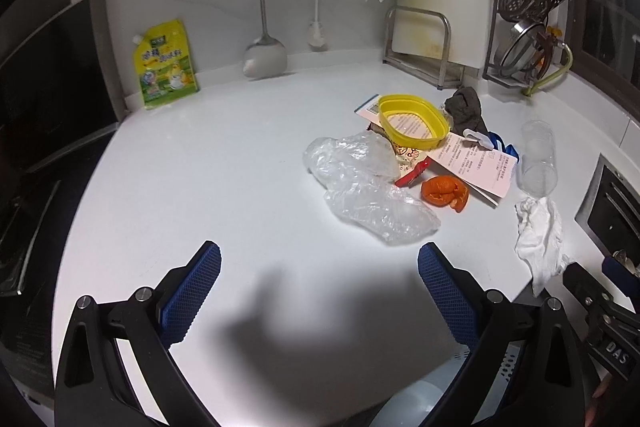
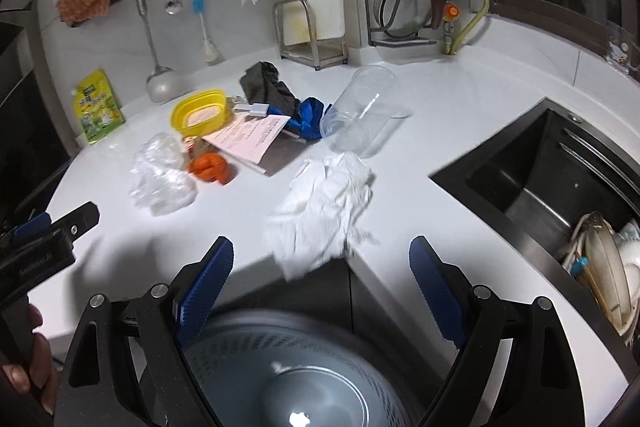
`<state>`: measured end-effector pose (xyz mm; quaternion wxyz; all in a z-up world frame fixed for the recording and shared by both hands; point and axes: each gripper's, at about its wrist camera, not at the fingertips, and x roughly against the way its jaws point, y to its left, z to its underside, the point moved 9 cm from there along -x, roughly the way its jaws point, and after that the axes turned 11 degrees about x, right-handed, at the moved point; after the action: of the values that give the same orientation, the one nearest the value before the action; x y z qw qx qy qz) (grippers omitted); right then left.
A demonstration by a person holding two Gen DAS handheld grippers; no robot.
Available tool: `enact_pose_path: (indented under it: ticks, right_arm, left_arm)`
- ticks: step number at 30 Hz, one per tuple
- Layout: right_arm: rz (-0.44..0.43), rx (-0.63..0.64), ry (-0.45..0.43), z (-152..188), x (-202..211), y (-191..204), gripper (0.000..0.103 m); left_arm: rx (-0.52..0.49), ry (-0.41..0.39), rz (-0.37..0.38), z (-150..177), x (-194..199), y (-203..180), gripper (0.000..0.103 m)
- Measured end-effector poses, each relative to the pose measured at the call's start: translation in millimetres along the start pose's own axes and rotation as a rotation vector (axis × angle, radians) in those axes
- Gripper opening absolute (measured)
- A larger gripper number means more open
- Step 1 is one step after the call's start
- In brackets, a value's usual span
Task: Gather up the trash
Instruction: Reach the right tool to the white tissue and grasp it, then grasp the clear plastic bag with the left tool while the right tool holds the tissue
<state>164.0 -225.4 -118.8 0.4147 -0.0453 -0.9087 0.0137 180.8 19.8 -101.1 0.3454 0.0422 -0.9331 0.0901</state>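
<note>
1. The left claw [image 1: 319, 267] hangs over a bare stretch of the white desk [image 1: 224, 163], its blue pads spread wide with nothing between them; its shadow falls on the desk just below
2. The right claw [image 2: 321, 259] is likewise released and grasping nothing, held above a grey perforated bin [image 2: 288, 375] that stands below the desk edge
3. A crumpled white tissue [image 2: 324, 203] lies at the desk's front edge, partly hanging over it above the bin; in the right wrist view it is blurred. The left wrist view shows the same tissue [image 1: 538, 235] at the far right
4. The rest of the trash lies in a loose heap further back: two crumpled clear plastic bags [image 1: 368, 187] nearest the left claw, an orange peel [image 1: 444, 193] just beside them, and a red wrapper [image 1: 412, 175] between bag and peel
5. A yellow tub [image 1: 414, 121] rests on printed paper [image 1: 472, 163], with a dark rag [image 1: 466, 107] behind it and a blue scrap [image 2: 306, 117] beside the paper
6. A clear plastic cup [image 2: 366, 107] lies on its side, just behind the tissue
7. A yellow pouch [image 1: 166, 65] leans against the back wall, well apart from the heap
8. A dark sink [image 2: 552, 179] holding dishes [image 2: 608, 267] sits to the right of the desk
</note>
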Motion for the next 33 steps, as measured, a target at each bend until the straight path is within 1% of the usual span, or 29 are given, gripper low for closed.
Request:
enact_pose_path:
  ticks: [2, 5, 9, 12, 13, 14, 16, 17, 18, 19, 21, 23, 25, 27, 31, 33]
  right_arm:
    - [0.022, 0.008, 0.03, -5, -17, -4, 0.085]
    - [0.031, -0.005, 0.044, -11, -34, -9, 0.085]
    - [0.064, 0.005, 0.069, -15, -50, -12, 0.085]
    - [0.067, 0.009, 0.076, -16, -58, -12, 0.083]
    - [0.07, 0.012, 0.071, -17, -59, -12, 0.076]
    - [0.077, 0.02, 0.065, -18, -59, -12, 0.071]
    - [0.077, 0.037, 0.06, -18, -58, -11, 0.052]
    - [0.067, 0.045, 0.056, -19, -57, -9, 0.046]
    - [0.062, 0.048, 0.054, -19, -57, -9, 0.033]
    - [0.058, 0.05, 0.054, -19, -56, -8, 0.024]
    - [0.05, 0.041, 0.044, -19, -52, -10, 0.019]
    - [0.042, 0.028, 0.029, -19, -48, -11, 0.016]
    - [0.035, 0.02, 0.018, -18, -44, -11, 0.015]
    - [0.025, 0.016, 0.013, -17, -40, -11, 0.015]
    - [0.006, -0.008, 0.005, -14, -36, -14, 0.015]
    - [-0.002, -0.024, 0.002, -12, -34, -17, 0.015]
  left_arm:
    - [0.026, 0.027, 0.01, -3, -11, 0, 0.097]
    - [0.05, 0.027, 0.009, -8, -20, 3, 0.097]
    - [0.04, 0.032, 0.004, -12, -29, 0, 0.097]
    - [0.032, 0.04, 0.002, -14, -37, -3, 0.097]
    - [0.032, 0.043, 0.0, -15, -38, -3, 0.097]
    - [0.034, 0.047, 0.002, -15, -41, -4, 0.097]
    - [0.04, 0.054, 0.007, -16, -44, -5, 0.097]
    - [0.042, 0.057, 0.009, -16, -46, -6, 0.097]
    - [0.043, 0.061, 0.009, -15, -47, -7, 0.097]
    - [0.043, 0.064, 0.009, -15, -48, -8, 0.097]
    - [0.047, 0.07, 0.026, -16, -50, -13, 0.097]
    - [0.057, 0.062, 0.06, -19, -51, -19, 0.097]
    - [0.053, 0.053, 0.047, -22, -54, -22, 0.097]
    - [0.038, 0.073, 0.019, -23, -62, -25, 0.097]
    - [0.034, 0.12, -0.006, -19, -74, -28, 0.097]
    - [0.027, 0.129, -0.012, -17, -77, -30, 0.095]
